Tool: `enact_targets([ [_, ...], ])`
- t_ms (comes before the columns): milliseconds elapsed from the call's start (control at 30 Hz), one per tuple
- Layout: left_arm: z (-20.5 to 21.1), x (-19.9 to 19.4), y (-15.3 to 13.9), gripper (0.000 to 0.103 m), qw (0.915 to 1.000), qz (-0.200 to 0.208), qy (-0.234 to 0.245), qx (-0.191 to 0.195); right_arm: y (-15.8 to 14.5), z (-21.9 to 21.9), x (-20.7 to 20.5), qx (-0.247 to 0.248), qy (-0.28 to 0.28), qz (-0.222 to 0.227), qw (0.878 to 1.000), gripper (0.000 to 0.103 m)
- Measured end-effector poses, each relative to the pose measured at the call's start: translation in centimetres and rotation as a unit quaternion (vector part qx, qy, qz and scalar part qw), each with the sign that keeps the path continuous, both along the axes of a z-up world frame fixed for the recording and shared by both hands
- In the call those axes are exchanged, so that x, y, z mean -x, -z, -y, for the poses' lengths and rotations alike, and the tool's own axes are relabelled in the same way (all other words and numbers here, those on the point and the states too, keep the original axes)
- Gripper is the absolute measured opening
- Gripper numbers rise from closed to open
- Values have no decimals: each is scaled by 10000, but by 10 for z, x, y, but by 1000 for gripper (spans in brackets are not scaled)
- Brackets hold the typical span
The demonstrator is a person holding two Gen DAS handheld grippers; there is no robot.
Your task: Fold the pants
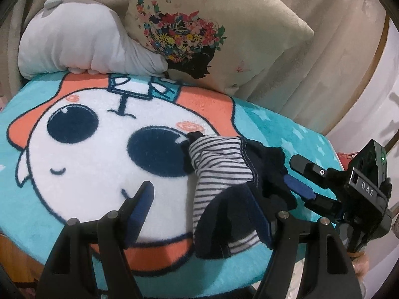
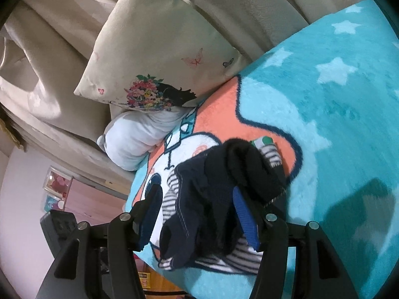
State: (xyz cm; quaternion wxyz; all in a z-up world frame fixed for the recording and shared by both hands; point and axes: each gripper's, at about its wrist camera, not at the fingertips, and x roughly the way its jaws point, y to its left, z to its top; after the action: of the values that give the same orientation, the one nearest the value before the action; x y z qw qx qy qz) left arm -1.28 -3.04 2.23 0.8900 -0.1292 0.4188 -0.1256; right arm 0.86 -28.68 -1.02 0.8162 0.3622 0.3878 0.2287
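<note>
Pants (image 1: 224, 172) lie bunched on the blanket (image 1: 286, 134); left tongs (image 1: 204, 206) and right tongs (image 2: 197, 209) both gape, released — spread flat first.

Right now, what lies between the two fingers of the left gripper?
In the left wrist view, bare blanket and the near end of the pants lie between the open left gripper fingers.

Left black two-finger gripper (image 1: 199, 211) with blue pads: jaws spread wide. Right black two-finger gripper (image 2: 199, 214): jaws likewise apart, just right of left gripper.
</note>
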Motion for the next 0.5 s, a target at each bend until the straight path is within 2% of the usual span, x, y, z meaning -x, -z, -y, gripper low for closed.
enact_targets([
  [500,-7,15,-10,73,9999,46,-144,84,-8,-2,22,194,43,54,9998,65],
])
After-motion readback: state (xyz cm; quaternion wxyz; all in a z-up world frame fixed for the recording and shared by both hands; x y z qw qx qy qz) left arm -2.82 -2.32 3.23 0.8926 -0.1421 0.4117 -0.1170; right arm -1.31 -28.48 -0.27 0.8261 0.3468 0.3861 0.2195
